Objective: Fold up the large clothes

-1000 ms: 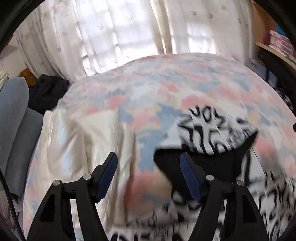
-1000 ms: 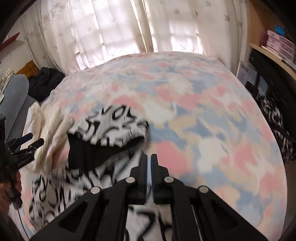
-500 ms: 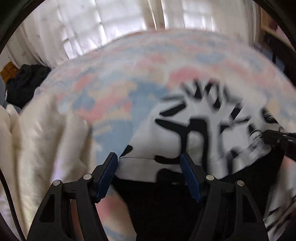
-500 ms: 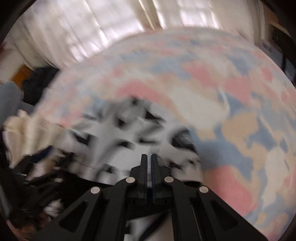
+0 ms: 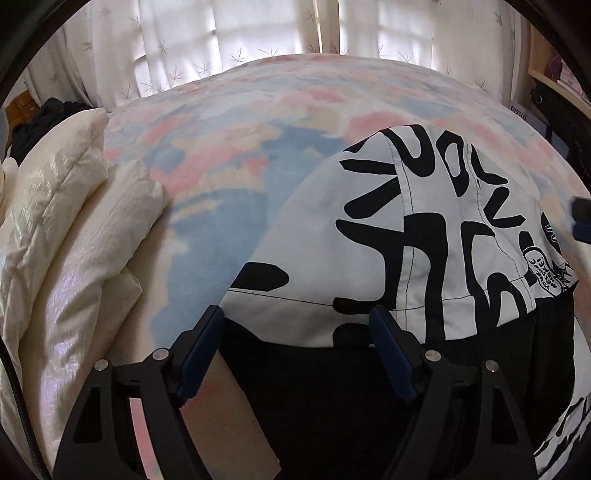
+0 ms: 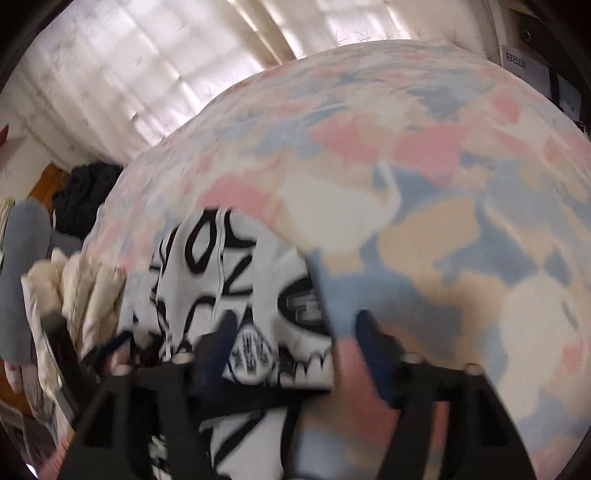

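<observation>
A white garment with bold black graphics and a black lining lies on the pastel bedcover. My left gripper hovers low over the garment's hood rim. Its jaws are opening, and the white edge and black lining lie between the blue pads without being pinched. In the blurred right wrist view the same garment sits at lower left. My right gripper is over the garment's right edge with its jaws opening, the cloth loose between them. One right fingertip shows at the left view's right edge.
A cream quilted garment is heaped along the bed's left side, also visible as the cream garment. A dark pile of clothes lies beyond the bed's far left corner. Sheer curtains hang behind. Shelving stands at right.
Both grippers have dropped toward the garment, which now fills the lower views. The right jaws went from shut to wide apart. The left jaws spread a little wider.
</observation>
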Demonstrator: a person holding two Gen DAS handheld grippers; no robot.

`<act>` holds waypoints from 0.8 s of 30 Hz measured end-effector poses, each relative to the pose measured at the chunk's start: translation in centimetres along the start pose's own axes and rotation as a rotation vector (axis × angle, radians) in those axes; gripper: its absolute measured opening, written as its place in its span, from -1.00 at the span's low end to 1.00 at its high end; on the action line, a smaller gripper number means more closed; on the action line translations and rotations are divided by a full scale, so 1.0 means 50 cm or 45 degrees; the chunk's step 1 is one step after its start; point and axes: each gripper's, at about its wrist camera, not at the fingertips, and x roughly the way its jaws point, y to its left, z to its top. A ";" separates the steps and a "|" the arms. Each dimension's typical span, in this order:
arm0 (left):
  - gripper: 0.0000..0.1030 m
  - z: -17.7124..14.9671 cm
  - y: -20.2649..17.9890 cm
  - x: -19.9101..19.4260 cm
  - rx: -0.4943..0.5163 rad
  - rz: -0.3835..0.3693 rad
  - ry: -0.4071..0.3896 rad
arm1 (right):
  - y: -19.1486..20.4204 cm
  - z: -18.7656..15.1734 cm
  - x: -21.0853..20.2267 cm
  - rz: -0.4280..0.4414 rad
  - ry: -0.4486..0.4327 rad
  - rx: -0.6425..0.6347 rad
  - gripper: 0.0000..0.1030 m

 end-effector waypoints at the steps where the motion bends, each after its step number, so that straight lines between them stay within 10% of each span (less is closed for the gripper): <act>1: 0.53 0.000 0.003 -0.001 -0.005 -0.010 0.000 | 0.001 0.009 0.014 0.006 0.009 0.007 0.32; 10: 0.54 0.015 0.022 0.009 -0.022 -0.042 0.013 | 0.075 0.029 0.160 -0.084 0.072 -0.084 0.28; 12: 0.54 0.013 0.025 0.006 -0.030 -0.054 0.019 | 0.097 0.024 0.161 -0.122 0.048 -0.162 -0.68; 13: 0.54 0.010 0.024 0.002 -0.031 -0.054 0.022 | 0.106 0.021 0.159 -0.125 0.052 -0.206 -0.78; 24: 0.54 -0.099 0.059 -0.154 -0.065 -0.170 -0.015 | 0.238 -0.178 -0.202 0.121 -0.465 -0.888 -0.85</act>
